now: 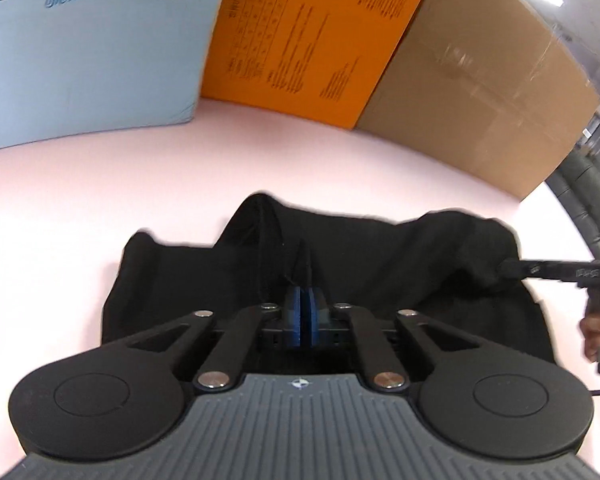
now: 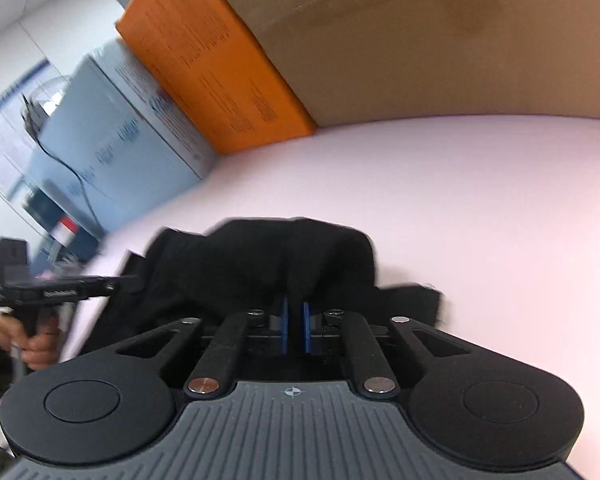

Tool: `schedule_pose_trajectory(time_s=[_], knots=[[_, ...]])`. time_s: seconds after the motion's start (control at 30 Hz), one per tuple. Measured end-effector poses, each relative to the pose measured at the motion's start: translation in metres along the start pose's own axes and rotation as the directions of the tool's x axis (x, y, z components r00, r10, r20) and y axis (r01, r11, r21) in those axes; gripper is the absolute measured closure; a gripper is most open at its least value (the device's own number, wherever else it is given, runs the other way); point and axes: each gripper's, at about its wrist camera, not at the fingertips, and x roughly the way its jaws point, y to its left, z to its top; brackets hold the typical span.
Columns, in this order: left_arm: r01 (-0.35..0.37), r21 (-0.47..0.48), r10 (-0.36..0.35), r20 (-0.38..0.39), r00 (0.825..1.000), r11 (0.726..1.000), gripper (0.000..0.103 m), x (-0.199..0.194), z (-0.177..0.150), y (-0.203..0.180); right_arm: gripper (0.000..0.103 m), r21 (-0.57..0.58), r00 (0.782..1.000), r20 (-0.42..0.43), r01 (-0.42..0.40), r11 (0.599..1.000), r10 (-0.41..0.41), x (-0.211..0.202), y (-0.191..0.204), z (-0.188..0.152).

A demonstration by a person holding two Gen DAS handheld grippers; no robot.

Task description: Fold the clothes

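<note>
A black garment (image 1: 380, 264) lies bunched on the pale pink table (image 1: 260, 168). My left gripper (image 1: 305, 300) is shut on a pinched fold of the black cloth, its blue pads pressed together. My right gripper (image 2: 294, 304) is shut on another edge of the same garment (image 2: 260, 264), with cloth between its blue pads. In the left wrist view the right gripper (image 1: 504, 269) reaches in from the right and bites the garment's right edge. In the right wrist view the left gripper (image 2: 136, 282) comes in from the left at the garment's left edge.
A light blue box (image 1: 88, 52), an orange box (image 1: 308, 36) and a large brown cardboard box (image 1: 480, 80) stand along the table's far side. The same boxes show in the right wrist view, with the brown box (image 2: 420, 40) nearest. A hand (image 1: 596, 332) holds the right gripper's handle.
</note>
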Motion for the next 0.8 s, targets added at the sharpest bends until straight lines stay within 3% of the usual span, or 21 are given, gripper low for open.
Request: schedule_pose_trajectory(time_s=[0.17, 0.3, 0.37, 0.4, 0.47, 0.53, 0.6, 0.63, 0.8], knots=[[0.037, 0.006, -0.037, 0.081, 0.996, 0.999, 0.099, -0.041, 0.023, 0.001, 0.095, 0.111, 0.983, 0.055, -0.183, 0.977, 0.178, -0.033, 0.004, 0.020], [0.041, 0.019, -0.042, 0.058, 0.997, 0.999, 0.099, -0.069, 0.017, 0.005, 0.095, 0.182, 0.966, 0.021, -0.258, 0.949, 0.258, -0.057, 0.002, 0.007], [0.018, 0.024, -0.018, -0.004, 1.000, 1.000, 0.097, -0.073, 0.002, 0.010, 0.092, 0.169, 0.979, -0.050, -0.187, 0.968, 0.198, -0.062, 0.003, -0.009], [-0.006, 0.037, 0.008, -0.054, 0.999, 0.999, 0.094, -0.072, -0.008, 0.013, 0.082, 0.132, 0.987, -0.106, -0.107, 0.985, 0.121, -0.062, 0.004, -0.019], [-0.075, 0.065, 0.083, -0.136, 0.987, 0.995, 0.066, -0.070, -0.029, 0.020, 0.061, 0.058, 0.981, -0.192, 0.033, 0.998, -0.021, -0.065, 0.006, -0.039], [-0.128, 0.075, 0.138, -0.155, 0.978, 0.989, 0.063, -0.076, -0.045, 0.027, 0.057, 0.051, 0.984, -0.173, 0.055, 0.997, -0.046, -0.079, 0.007, -0.053], [-0.144, 0.091, 0.155, -0.123, 0.980, 0.985, 0.061, -0.084, -0.049, 0.026, 0.033, 0.026, 0.990, -0.127, 0.070, 0.997, -0.066, -0.092, 0.016, -0.058], [-0.146, 0.100, 0.156, -0.098, 0.983, 0.984, 0.058, -0.088, -0.049, 0.024, 0.029, 0.002, 0.992, -0.098, 0.080, 0.997, -0.079, -0.096, 0.022, -0.060], [-0.132, 0.201, 0.124, 0.051, 0.991, 0.971, 0.055, -0.076, -0.029, -0.005, 0.029, -0.112, 0.994, 0.045, 0.109, 0.988, -0.105, -0.069, 0.051, -0.052]])
